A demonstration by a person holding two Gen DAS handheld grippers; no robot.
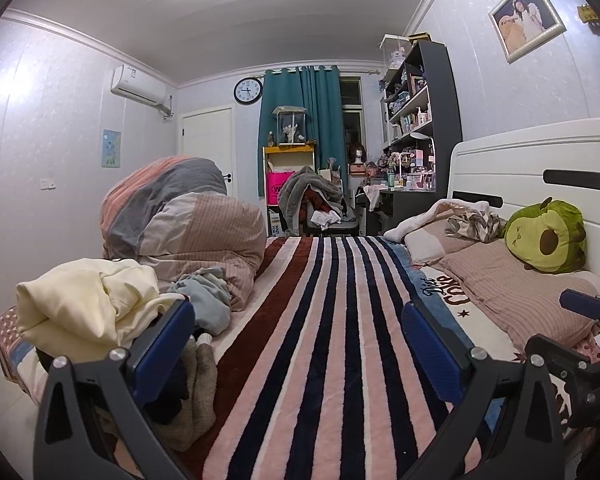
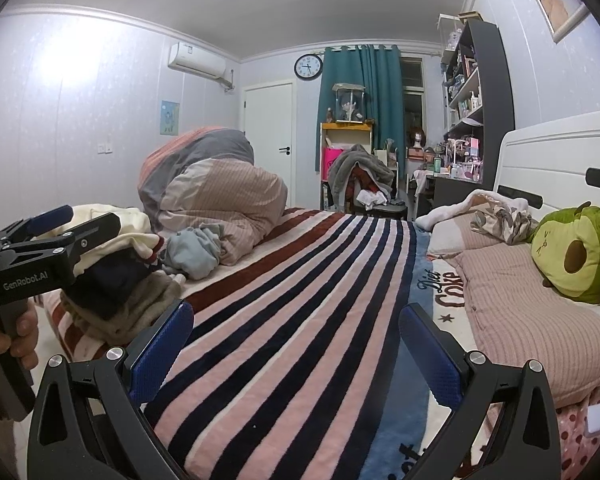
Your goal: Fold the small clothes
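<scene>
Both jaws apart, empty; clothes pile (image 1: 100,312) left of left gripper (image 1: 296,344), seemingly untouched.

We see a striped blanket (image 1: 332,320) spread over the bed, with a bundled duvet (image 1: 180,216) heaped at its left side. An avocado plush (image 1: 546,236) leans against the white headboard (image 1: 540,160) above a striped pillow (image 1: 512,284). On the far wall we find a round clock (image 1: 248,91), a teal curtain (image 1: 300,120), an air conditioner (image 1: 138,85) and a white door (image 1: 208,140); a dark shelf unit (image 1: 424,96) stands to the right.
</scene>
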